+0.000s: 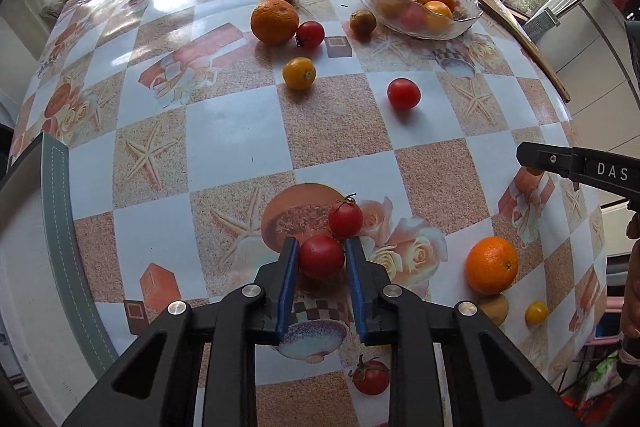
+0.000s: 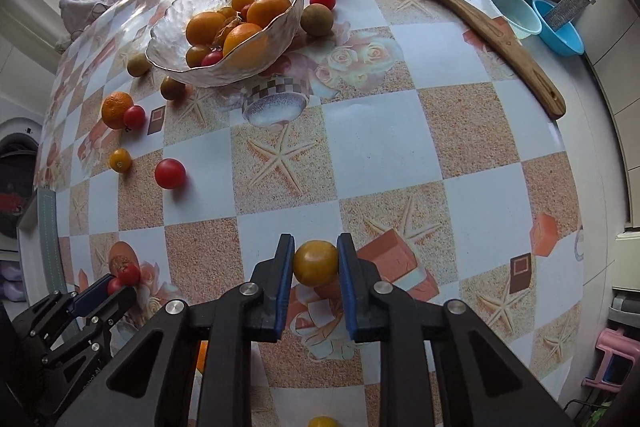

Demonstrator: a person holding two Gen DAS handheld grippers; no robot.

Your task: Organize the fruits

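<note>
Item: fruit sorting, part done.

Left gripper (image 1: pixel 322 253): blue pads closed against a red tomato (image 1: pixel 321 256) low over the checked tablecloth (image 1: pixel 224 135); a 2nd red tomato with stem (image 1: pixel 345 219) sits touching it just beyond.

Right gripper (image 2: pixel 316 263): pads clamped on a yellow tomato (image 2: pixel 315 263), held near the table's front edge, well apart from the bowl.

Glass bowl (image 2: pixel 276 27): already holds several oranges, small yellow fruits and at least 1 red tomato.

Loose stock on the cloth, left view: large orange (image 1: pixel 274 21) touching a red tomato (image 1: pixel 310 34); yellow tomato (image 1: pixel 299 73); lone red tomato (image 1: pixel 403 93); 2 brownish-green fruits (image 1: pixel 363 22) near the bowl; orange (image 1: pixel 491 265) by the near edge; small yellow tomato (image 1: pixel 536 312). More brown fruits lie beyond the bowl in the right view.

Judgement: about half gathered; both held fruits not yet delivered, roughly 10 pieces left.
</note>
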